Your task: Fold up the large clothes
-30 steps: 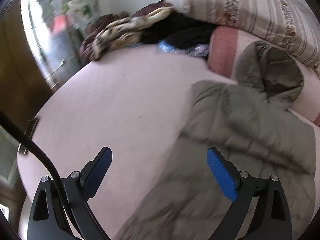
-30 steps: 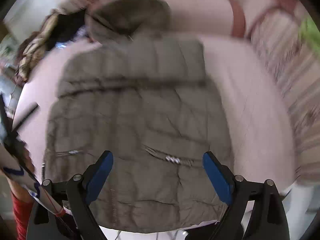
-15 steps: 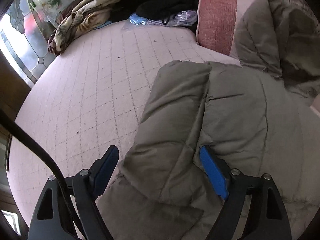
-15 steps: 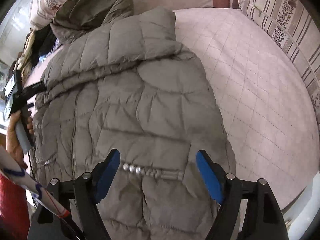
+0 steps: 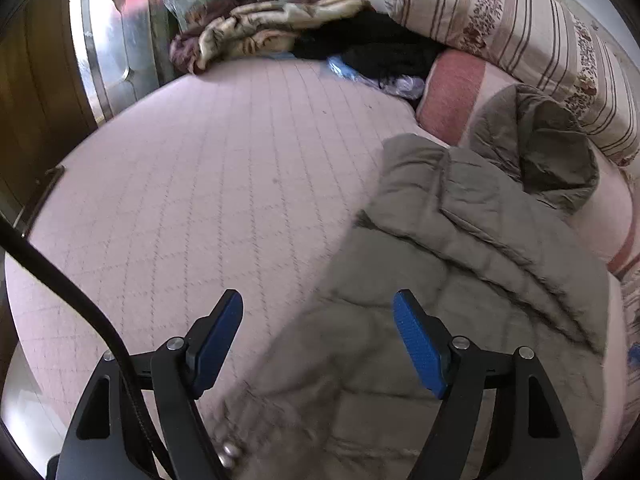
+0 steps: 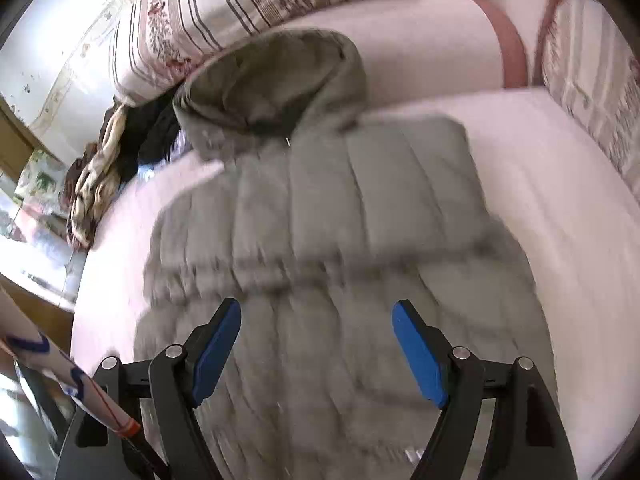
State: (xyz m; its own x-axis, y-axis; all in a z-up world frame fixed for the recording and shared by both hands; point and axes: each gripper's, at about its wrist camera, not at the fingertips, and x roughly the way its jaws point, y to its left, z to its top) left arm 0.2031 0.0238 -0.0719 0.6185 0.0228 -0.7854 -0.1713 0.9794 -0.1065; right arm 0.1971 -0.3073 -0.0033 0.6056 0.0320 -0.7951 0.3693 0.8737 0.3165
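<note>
**Both grippers lifted clear of the padded coat, sleeves already laid in**

Left wrist view: the left gripper [image 5: 318,342] is held above the near left edge of the olive coat [image 5: 460,280], its jaws released with nothing between them. They have just been closing a little, yet no cloth is pinched. Half a second ago the gripper was low over the folded-in sleeve; now more of the pink quilted bed [image 5: 200,200] is seen, so it has been drawn back. The coat lies from 6 to 2 o'clock, its hood [image 5: 552,152] at 2 o'clock against a pink bolster [image 5: 452,92]. A heap of blankets [image 5: 256,36] and dark clothes [image 5: 380,48] lies at 12 o'clock, a glazed door [image 5: 116,40] at 10 o'clock.

Right wrist view: the right gripper [image 6: 316,350] is likewise released over the coat's lower half, having narrowed slightly. The picture is blurred. The coat [image 6: 340,240] fills the centre, hood [image 6: 272,84] at 12 o'clock, striped cushions [image 6: 224,4] behind. A fold of hem toward hood is judged to be next.
</note>
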